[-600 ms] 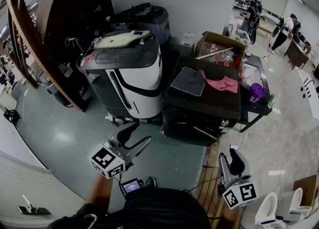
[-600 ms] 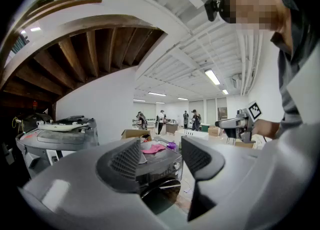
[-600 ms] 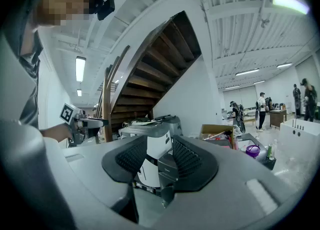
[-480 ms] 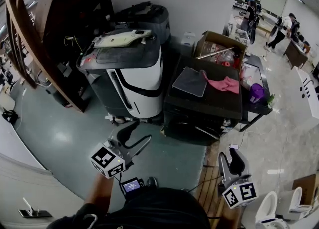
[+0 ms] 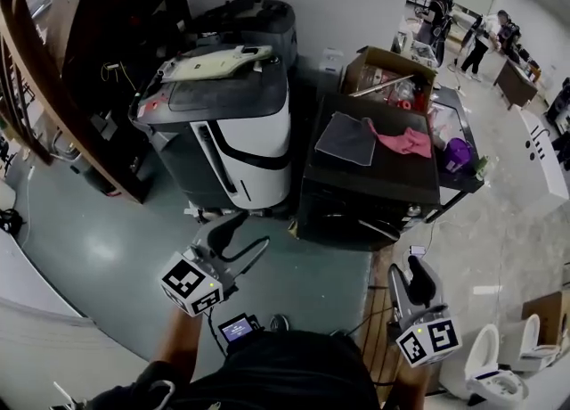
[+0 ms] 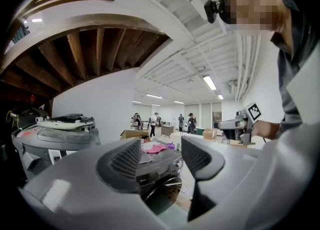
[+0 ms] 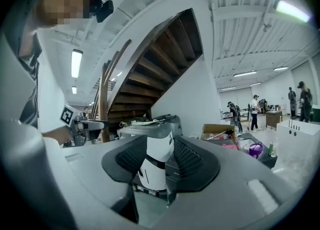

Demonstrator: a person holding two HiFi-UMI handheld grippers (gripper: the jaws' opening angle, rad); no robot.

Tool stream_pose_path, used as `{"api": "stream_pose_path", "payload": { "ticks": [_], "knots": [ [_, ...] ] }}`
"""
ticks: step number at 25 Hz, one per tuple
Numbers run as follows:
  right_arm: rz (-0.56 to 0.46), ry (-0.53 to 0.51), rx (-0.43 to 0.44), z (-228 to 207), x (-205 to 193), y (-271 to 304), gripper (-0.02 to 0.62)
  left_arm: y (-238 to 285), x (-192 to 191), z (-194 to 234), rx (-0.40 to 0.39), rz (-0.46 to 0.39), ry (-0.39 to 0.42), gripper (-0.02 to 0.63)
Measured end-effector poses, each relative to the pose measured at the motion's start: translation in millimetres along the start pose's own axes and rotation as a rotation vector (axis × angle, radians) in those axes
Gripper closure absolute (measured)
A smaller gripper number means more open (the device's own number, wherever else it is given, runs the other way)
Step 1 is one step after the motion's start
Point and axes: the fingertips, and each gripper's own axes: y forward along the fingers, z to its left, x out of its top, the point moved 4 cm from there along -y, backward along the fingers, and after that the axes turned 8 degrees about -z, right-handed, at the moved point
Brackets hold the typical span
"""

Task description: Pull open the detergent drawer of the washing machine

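The black front-loading washing machine (image 5: 370,187) stands right of centre in the head view, with a grey cloth (image 5: 346,138) and a pink cloth (image 5: 403,142) on its top. Its front and round door (image 6: 161,194) show between the jaws in the left gripper view; the drawer itself I cannot make out. My left gripper (image 5: 249,234) hangs open and empty over the floor, short of the machine's lower left. My right gripper (image 5: 418,282) is shut on nothing, lower right, a little in front of the machine. Both point level toward it.
A white and dark grey appliance (image 5: 236,132) stands left of the washing machine, a wooden staircase (image 5: 53,69) beyond it. A cardboard box (image 5: 392,87) and a purple cup (image 5: 457,154) sit behind and right. Cables and wooden boards (image 5: 378,337) lie underfoot. People (image 5: 485,34) stand far back.
The head view has shifted a little, so the machines sit slightly higher in the picture. Both grippers keep their places and their jaw states.
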Motion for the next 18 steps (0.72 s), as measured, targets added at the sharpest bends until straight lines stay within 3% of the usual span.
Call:
{"api": "stream_pose_path", "payload": {
  "ticks": [10,18],
  "knots": [
    [0.057,0.002,0.017,17,-10,18,0.437,-5,-19,18,-0.016,-0.002,-0.054,0.33],
    [0.038,0.045,0.125,-4,-16,55,0.437,10,-19,19,0.047,0.03,-0.037,0.33]
  ]
}}
